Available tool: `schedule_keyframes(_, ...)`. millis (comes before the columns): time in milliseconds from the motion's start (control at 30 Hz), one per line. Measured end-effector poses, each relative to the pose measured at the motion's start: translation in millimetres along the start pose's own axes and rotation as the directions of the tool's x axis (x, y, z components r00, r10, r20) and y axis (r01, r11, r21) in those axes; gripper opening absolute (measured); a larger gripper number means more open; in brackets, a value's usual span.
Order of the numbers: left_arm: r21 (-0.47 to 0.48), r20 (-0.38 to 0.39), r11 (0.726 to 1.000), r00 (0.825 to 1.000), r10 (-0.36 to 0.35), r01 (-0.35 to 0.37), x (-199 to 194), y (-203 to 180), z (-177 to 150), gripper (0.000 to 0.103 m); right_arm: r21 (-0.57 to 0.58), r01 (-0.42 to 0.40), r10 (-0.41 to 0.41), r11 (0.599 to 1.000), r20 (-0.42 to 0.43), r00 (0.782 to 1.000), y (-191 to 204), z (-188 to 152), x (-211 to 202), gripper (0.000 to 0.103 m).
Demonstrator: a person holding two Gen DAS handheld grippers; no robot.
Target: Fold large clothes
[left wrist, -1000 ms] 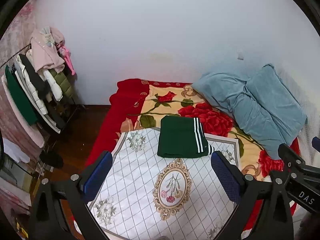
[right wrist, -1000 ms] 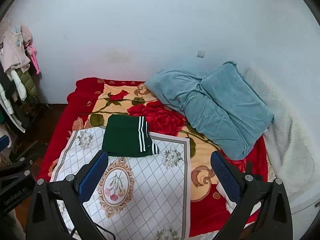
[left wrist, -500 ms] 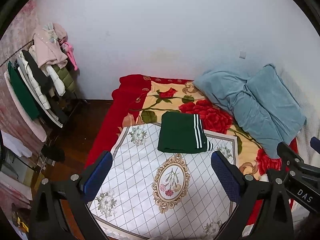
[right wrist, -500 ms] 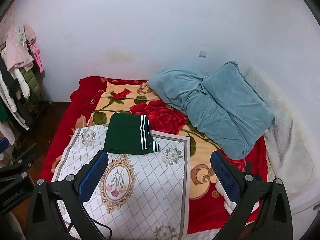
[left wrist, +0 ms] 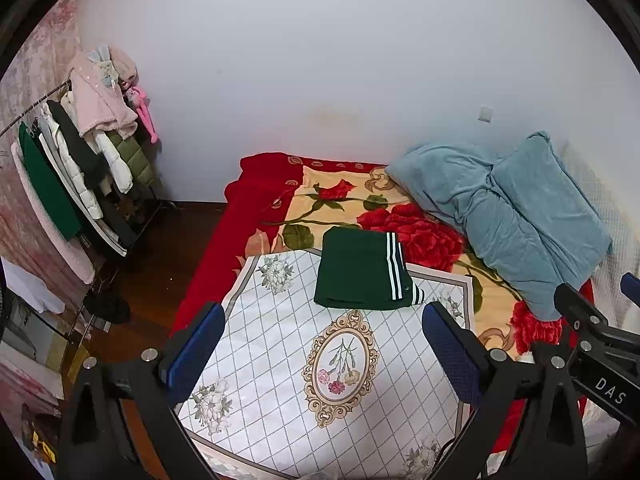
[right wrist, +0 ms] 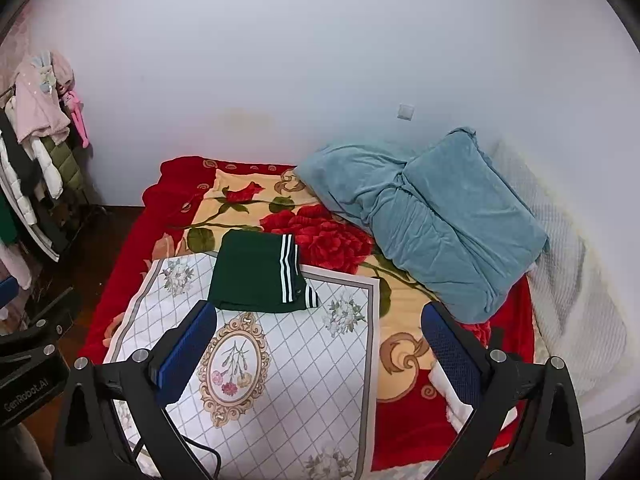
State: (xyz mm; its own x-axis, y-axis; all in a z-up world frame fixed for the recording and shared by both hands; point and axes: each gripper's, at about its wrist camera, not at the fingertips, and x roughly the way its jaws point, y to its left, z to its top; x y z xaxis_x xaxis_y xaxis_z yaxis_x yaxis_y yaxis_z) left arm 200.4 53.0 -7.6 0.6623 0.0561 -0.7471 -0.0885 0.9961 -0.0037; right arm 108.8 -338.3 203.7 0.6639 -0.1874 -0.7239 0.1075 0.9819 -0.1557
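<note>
A dark green garment with white stripes [left wrist: 362,270] lies folded into a flat rectangle at the far end of a white patterned cloth [left wrist: 320,364] on the bed. It also shows in the right wrist view [right wrist: 258,274]. My left gripper [left wrist: 322,346] is open and empty, held above the cloth, well short of the garment. My right gripper [right wrist: 320,344] is open and empty, to the right of the left one, above the cloth [right wrist: 280,360].
A red floral blanket [left wrist: 360,208] covers the bed. A blue quilt [left wrist: 516,216] is heaped at the right by the wall. A clothes rack [left wrist: 80,172] with hanging coats stands at the left over dark floor. The right gripper's body [left wrist: 600,344] shows at the right.
Both grippers have pulled back and risen from the bed, so the garment and cloth sit a little farther off. The garment has not moved. Both grippers stay open.
</note>
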Motion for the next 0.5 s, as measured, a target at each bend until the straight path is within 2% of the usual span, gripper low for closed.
schedule_keyframes(500,0.001,0.006,1.0,1.0,0.002,-0.002,-4.4,-2.3,2.2,0.101,-0.004,-0.019,0.019,1.0,0.003,1.0,-5.9,5.3,-2.8,0.103)
